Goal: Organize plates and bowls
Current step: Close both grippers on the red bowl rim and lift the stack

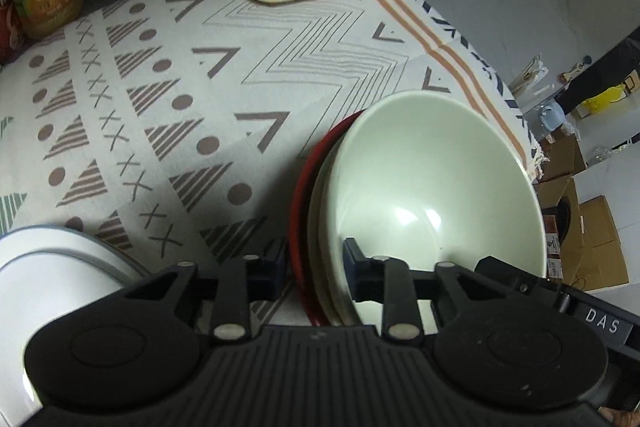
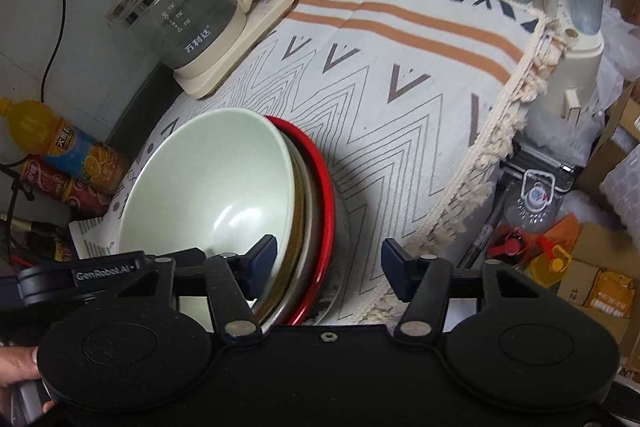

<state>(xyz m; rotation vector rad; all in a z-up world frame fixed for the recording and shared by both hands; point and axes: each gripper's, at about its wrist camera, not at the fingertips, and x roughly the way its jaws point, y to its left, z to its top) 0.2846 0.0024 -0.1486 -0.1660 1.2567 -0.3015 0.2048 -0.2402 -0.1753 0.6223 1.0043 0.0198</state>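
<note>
Bowls and plates sat nested together on the desk (image 2: 400,39), under its zigzag-patterned tablecloth (image 1: 240,39), and what a stack it was! Biggest on top, the pale green bowl (image 1: 420,187) rested inside a cream plate (image 1: 320,227), which lay in a red-rimmed plate (image 1: 298,211), the whole pile near the fringed cloth edge. From the right wrist view the same green bowl (image 2: 208,187) leaned over the red rim (image 2: 324,187). At the back stood a glass electric kettle (image 2: 192,11) on its cream base, and off in the corner a bottle of orange drink (image 2: 60,143). A white plate with a grey-blue rim (image 1: 48,267) lay apart at the lower left. The left gripper (image 1: 314,263) straddled the stack's edge, one finger inside the bowl and one outside; whether it pinched the rims I could not tell. The right gripper (image 2: 328,255) was spread wide, one finger in the bowl, the other off the stack.
</note>
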